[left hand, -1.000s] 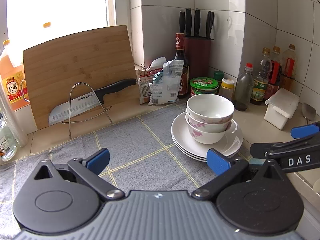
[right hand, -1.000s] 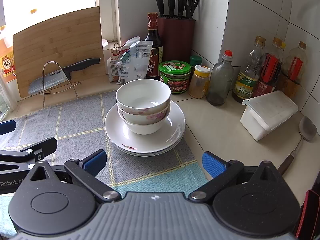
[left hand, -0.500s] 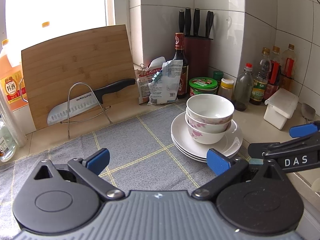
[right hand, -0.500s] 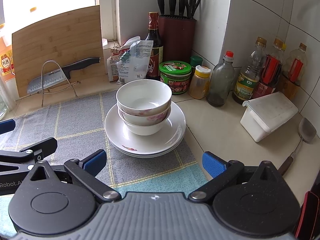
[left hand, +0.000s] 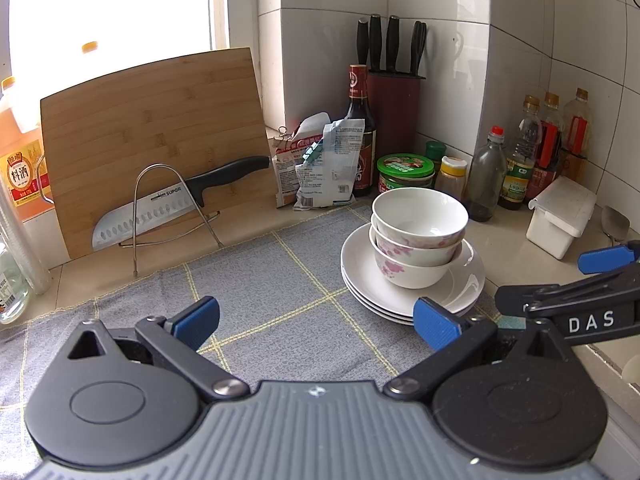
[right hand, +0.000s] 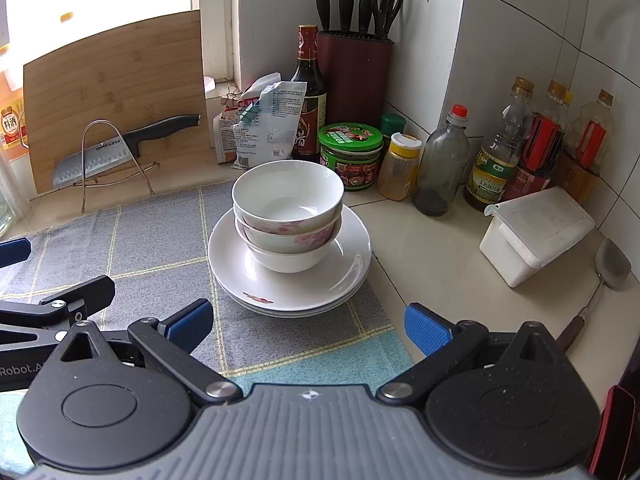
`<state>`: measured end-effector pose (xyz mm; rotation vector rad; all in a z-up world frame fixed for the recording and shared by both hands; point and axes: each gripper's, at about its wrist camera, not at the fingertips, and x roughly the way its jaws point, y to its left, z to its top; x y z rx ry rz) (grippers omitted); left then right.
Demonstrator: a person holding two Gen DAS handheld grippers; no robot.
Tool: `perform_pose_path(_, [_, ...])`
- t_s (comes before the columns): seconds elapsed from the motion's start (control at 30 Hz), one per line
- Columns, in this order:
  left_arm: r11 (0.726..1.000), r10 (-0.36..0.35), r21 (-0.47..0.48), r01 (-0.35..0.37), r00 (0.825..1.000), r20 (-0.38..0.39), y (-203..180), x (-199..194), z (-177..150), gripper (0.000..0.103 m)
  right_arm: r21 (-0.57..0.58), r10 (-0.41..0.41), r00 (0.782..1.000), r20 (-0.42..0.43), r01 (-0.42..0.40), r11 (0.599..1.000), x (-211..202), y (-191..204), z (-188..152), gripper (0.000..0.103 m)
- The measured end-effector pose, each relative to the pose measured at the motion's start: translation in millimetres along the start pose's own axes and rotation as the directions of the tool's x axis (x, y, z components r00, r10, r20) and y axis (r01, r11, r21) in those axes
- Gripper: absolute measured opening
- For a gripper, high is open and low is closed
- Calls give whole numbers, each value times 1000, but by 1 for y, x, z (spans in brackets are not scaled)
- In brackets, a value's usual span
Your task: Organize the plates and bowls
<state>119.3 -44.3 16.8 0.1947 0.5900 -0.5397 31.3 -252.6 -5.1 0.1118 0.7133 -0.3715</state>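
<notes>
Stacked white bowls with pink flowers [left hand: 418, 240] [right hand: 288, 216] sit on a stack of white plates [left hand: 360, 268] [right hand: 348, 268] on a grey checked cloth [left hand: 260, 292] [right hand: 160, 248]. My left gripper [left hand: 316, 320] is open and empty, just left of and in front of the plates. My right gripper [right hand: 310, 326] is open and empty, in front of the plates. The right gripper also shows in the left wrist view [left hand: 568, 288], and the left gripper's fingers [right hand: 76, 292] show in the right wrist view.
A bamboo cutting board [left hand: 152, 136] leans at the back with a knife [left hand: 160, 208] on a wire stand. A knife block [right hand: 354, 76], sauce bottles [right hand: 496, 160], jars [right hand: 350, 154], seasoning bags [right hand: 264, 124], a white lidded box [right hand: 536, 232] and a spatula [right hand: 604, 276] crowd the corner.
Both grippers have drifted very slightly; the view shifts a little. The stack of dishes has not moved.
</notes>
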Motion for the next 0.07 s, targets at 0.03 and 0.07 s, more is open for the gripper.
perform_pose_path(0.03, [1000, -2, -1, 2, 1000, -1, 0, 0, 0, 102, 0, -1, 1000, -1, 1, 1000, 0, 0, 0, 103])
perform_pose_path(0.07, [1000, -5, -1, 5, 1000, -1, 0, 0, 0, 102, 0, -2, 1000, -1, 2, 1000, 0, 0, 0, 103])
